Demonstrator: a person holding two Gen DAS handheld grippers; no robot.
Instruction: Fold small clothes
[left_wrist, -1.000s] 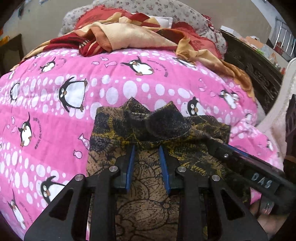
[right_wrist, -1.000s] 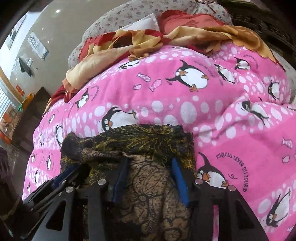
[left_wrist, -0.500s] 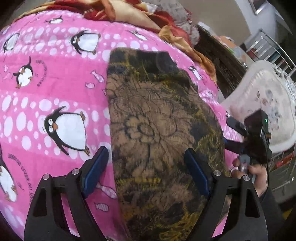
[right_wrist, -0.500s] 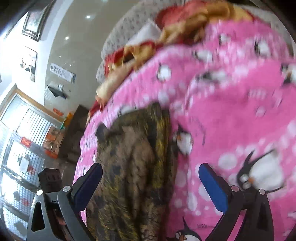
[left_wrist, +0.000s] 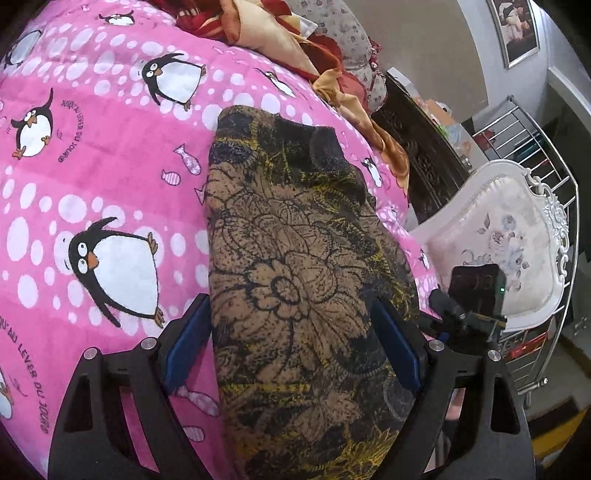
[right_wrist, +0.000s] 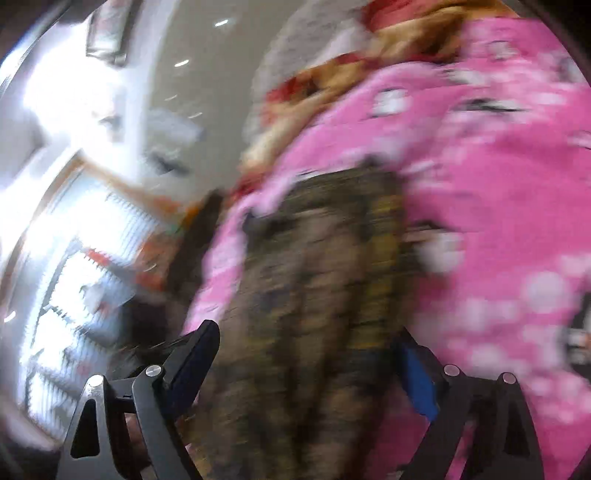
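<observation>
Since the brown-and-black flower-printed cloth garment (left_wrist: 306, 280) already lies folded into a long narrow strip on the pink penguin-patterned bed blanket (left_wrist: 110, 177), with the left tool (left_wrist: 291, 350) spread wide and the right tool (right_wrist: 310, 369) apart but narrowing, both ungripped, probably a crosswise fold remains.

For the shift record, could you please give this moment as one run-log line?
garment: folded, lying on blanket | left gripper: open, astride it | right gripper: closing, no grip | view: right blurred

Brown garment (left_wrist: 295, 280) (black-yellow floral), pink blanket (left_wrist: 110, 155), white dots, penguins
</observation>
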